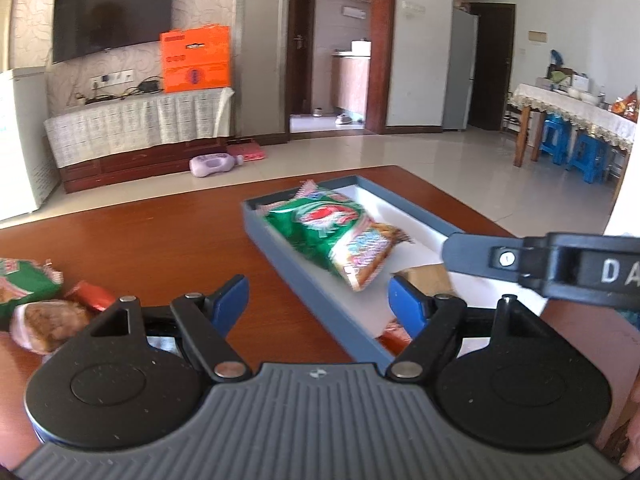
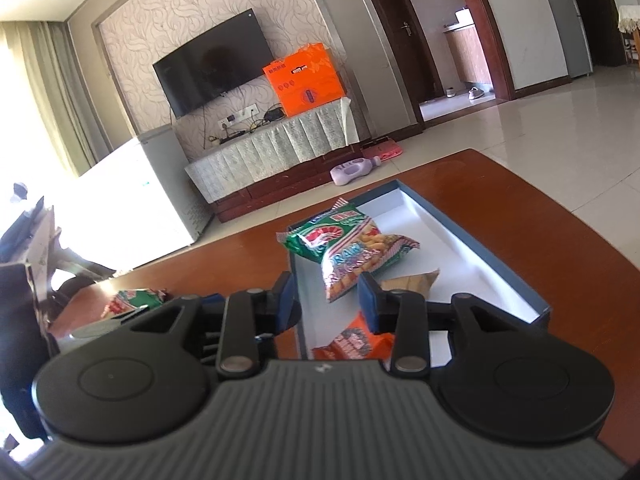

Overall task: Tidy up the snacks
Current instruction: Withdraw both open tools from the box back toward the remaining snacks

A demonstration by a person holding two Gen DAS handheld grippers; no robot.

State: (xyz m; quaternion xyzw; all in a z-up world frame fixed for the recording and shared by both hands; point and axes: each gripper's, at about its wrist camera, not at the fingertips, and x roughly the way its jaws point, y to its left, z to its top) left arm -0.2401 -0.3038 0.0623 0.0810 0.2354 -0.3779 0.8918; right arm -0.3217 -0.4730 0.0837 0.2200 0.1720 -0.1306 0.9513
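I see both sets of fingers released, holding nothing. Left gripper [image 1: 318, 300] straddles the near wall of the blue tray [image 1: 320, 288] on the counter [image 1: 160, 240]. Right gripper [image 2: 328, 300] hovers over it; green snack bag [image 2: 348, 248] lies just ahead, inside the tray.

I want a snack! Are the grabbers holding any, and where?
No. The left gripper and right gripper both have open jaws with nothing between them. The green snack bag lies in the box.
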